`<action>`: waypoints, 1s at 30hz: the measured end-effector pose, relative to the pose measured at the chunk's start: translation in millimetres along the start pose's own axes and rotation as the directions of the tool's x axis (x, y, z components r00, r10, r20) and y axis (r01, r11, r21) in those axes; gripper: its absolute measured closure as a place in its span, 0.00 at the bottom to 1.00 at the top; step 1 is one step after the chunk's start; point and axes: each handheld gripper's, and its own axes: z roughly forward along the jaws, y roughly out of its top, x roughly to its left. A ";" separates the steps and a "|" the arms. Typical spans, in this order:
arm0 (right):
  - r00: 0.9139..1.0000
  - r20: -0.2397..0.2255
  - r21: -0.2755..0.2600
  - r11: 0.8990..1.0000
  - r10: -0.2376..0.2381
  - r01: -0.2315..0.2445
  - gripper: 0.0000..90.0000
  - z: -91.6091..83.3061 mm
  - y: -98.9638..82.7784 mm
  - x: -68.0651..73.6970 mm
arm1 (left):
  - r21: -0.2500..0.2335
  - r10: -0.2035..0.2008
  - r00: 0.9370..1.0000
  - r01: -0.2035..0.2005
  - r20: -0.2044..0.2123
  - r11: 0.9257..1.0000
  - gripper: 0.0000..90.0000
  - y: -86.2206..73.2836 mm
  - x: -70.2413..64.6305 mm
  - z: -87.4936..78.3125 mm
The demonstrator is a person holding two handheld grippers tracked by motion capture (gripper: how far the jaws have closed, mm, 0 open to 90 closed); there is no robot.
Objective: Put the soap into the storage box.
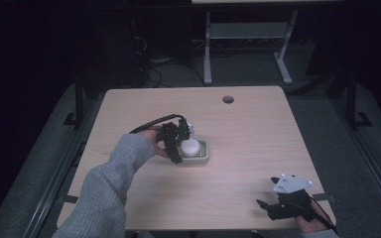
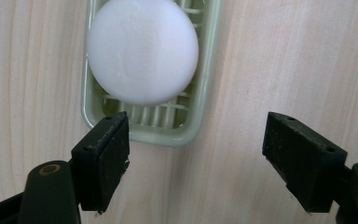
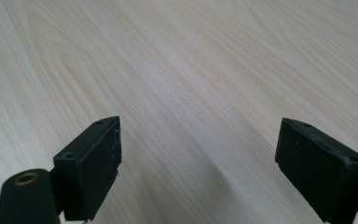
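Two tools: we hold one in each hand, and both stand with jaws spread and nothing between them.
Right tool (image 1: 278, 208): near edge of the tabletop (image 1: 258, 129), well apart from the work.
Left tool (image 2: 196, 154): just beside the soap dish (image 2: 193, 126), hovering at its near end, so we count it the nearer hand.
Soap (image 2: 142, 49): white, round, lying in the pale green dish, straight ahead beyond the jaws.
Dish axis: runs away from the left tool, roughly in line with our reach.
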 end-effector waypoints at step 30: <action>1.000 0.014 0.006 1.000 -0.005 0.005 0.15 0.6 -0.3 -1.2 | -0.041 -0.030 0.999 0.030 -0.013 0.999 0.25 -38.3 -37.9 0.0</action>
